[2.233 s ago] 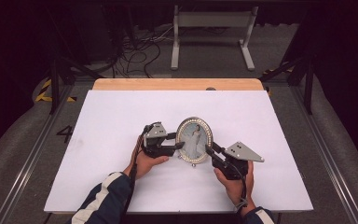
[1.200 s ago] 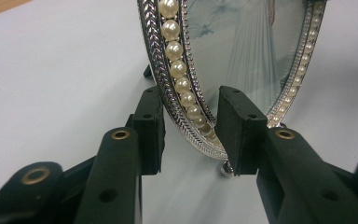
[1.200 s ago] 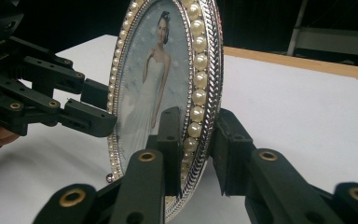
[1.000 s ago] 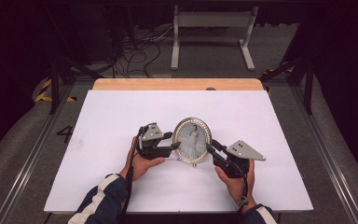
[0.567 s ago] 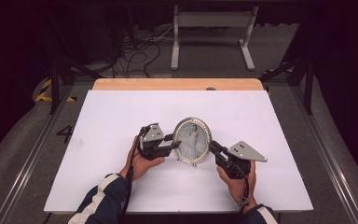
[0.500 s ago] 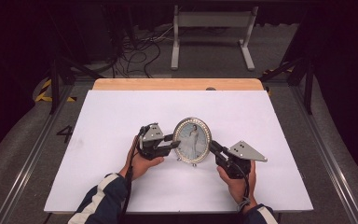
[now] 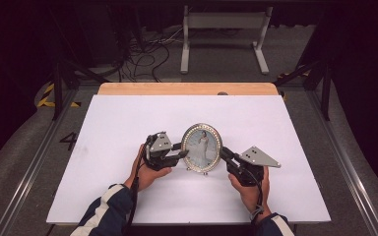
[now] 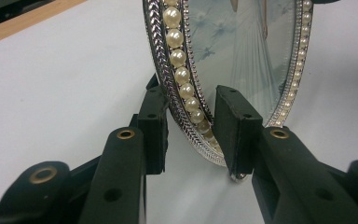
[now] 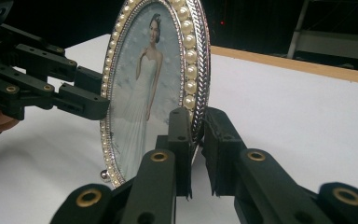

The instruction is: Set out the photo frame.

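On my high view, my left gripper sits a little to 7 o'clock of the table's middle, held in the left hand, its jaws pointing toward 3 o'clock. In the left gripper view its jaws stand narrow on either side of the frame's beaded edge; one pad looks to touch the back, but there is a sliver of gap at the front pad, so I can't tell if it truly grips.

The oval picture frame stands upright near the centre of the white table, slightly toward 6 o'clock, its pearl rim and photo of a figure in a white dress facing me. A small ball foot rests on the table.

At the frame's 4 o'clock edge, my right gripper comes in from the right hand. In the right gripper view its jaws are drawn narrow and clamp the frame's rim between them.
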`<control>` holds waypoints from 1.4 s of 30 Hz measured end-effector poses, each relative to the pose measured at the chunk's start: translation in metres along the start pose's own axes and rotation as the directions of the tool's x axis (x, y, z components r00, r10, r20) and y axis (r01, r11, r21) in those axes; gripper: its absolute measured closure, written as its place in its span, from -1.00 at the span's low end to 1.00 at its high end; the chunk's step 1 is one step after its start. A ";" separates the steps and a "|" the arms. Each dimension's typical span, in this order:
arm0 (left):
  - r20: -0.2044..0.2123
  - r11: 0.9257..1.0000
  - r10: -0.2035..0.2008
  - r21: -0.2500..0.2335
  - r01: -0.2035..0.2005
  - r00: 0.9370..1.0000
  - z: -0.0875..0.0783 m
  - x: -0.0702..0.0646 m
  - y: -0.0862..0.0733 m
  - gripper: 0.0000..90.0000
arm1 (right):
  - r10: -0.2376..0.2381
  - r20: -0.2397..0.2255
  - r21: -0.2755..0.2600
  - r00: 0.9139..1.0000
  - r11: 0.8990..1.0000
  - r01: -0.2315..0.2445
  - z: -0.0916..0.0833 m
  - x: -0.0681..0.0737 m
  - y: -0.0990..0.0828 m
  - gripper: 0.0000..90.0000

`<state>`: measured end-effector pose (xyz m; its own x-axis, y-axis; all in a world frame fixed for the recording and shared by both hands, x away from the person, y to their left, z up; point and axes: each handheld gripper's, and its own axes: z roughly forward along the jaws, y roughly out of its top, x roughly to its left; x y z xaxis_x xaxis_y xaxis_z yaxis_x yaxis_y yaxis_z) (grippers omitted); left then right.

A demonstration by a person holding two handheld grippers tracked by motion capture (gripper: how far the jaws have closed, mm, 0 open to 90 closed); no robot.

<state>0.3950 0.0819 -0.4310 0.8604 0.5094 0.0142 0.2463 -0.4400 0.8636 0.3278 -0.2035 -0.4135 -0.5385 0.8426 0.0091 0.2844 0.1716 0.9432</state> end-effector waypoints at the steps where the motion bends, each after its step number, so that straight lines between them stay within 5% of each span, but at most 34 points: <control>1: -0.001 1.000 0.000 -0.001 0.000 1.000 0.000 0.000 0.000 0.47 | 0.004 -0.001 0.003 1.000 1.000 -0.004 0.001 0.000 0.000 0.81; 42: -0.019 1.000 0.012 0.019 -0.012 1.000 -0.012 -0.008 -0.005 0.52 | -0.024 0.000 0.033 1.000 0.999 0.024 0.011 -0.002 -0.001 0.80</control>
<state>0.3815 0.0892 -0.4295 0.8546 0.5181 0.0345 0.2442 -0.4597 0.8538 0.3368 -0.1996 -0.4183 -0.5450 0.8383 -0.0139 0.2975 0.2089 0.9316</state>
